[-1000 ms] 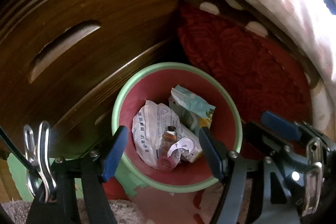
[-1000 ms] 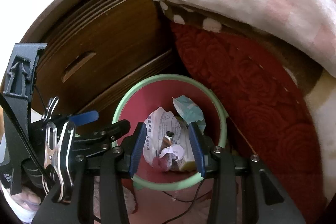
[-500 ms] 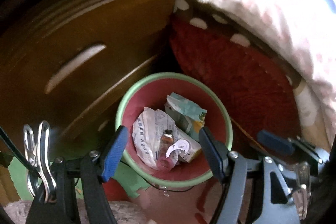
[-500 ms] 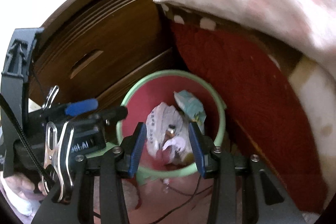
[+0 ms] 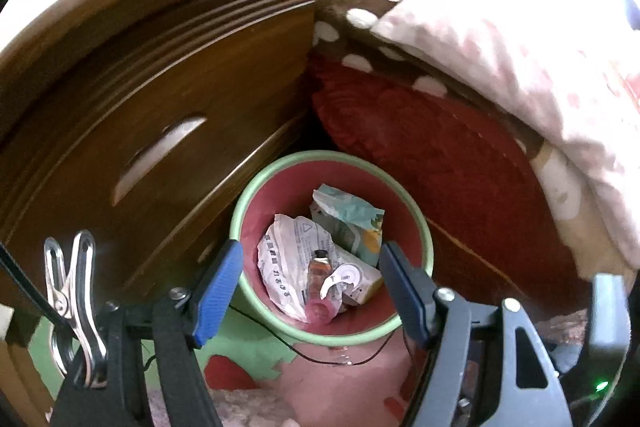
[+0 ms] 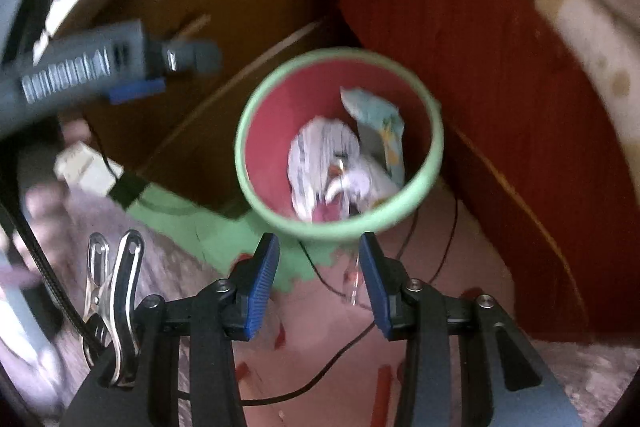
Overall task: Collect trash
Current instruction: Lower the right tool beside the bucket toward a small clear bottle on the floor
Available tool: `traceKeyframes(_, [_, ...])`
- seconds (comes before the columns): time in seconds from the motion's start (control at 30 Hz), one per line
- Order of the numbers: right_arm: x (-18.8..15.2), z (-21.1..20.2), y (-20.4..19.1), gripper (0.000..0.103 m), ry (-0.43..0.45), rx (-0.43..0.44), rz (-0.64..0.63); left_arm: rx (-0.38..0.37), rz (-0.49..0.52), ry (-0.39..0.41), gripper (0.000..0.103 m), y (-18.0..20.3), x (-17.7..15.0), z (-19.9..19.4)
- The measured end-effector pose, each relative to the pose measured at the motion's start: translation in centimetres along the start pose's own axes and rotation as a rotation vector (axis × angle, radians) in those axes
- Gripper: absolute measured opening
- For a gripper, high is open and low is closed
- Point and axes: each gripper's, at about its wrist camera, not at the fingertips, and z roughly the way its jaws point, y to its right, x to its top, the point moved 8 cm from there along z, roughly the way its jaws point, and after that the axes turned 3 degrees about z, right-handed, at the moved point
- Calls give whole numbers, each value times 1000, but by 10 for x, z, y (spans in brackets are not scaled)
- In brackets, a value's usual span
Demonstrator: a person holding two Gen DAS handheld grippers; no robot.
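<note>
Wedged between a dark wooden drawer unit [image 5: 132, 99] and a red bedspread [image 5: 440, 147], the green-rimmed bin [image 5: 424, 227] holds a crumpled white wrapper [image 5: 288, 251], a teal packet [image 5: 348, 219] and a small tube [image 5: 318, 269]. Left gripper [image 5: 310, 291] hangs over the bin's near rim, jaws apart and empty. Right gripper [image 6: 318, 283] sits nearer than the bin, over the floor mat [image 6: 328, 331], jaws parted with nothing between.

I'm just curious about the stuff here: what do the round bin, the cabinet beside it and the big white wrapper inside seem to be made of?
The bin looks like smooth moulded plastic: an even pale green rim and a matte red inner wall. The cabinet seems to be dark varnished wood, with grain, grooved moulding and a soft sheen. The white wrapper is probably thin printed plastic film or paper; it is crumpled into sharp creases.
</note>
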Motion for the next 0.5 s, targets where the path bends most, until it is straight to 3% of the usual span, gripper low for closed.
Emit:
traceKeyframes(0.33, [-47,88,19,43,-313,11,68,-74,-46,32,74,-2,3,-3])
traceKeyframes(0.5, [-70,131,31,43,-410,-11,165,-99,-72,24,74,-6,3,1])
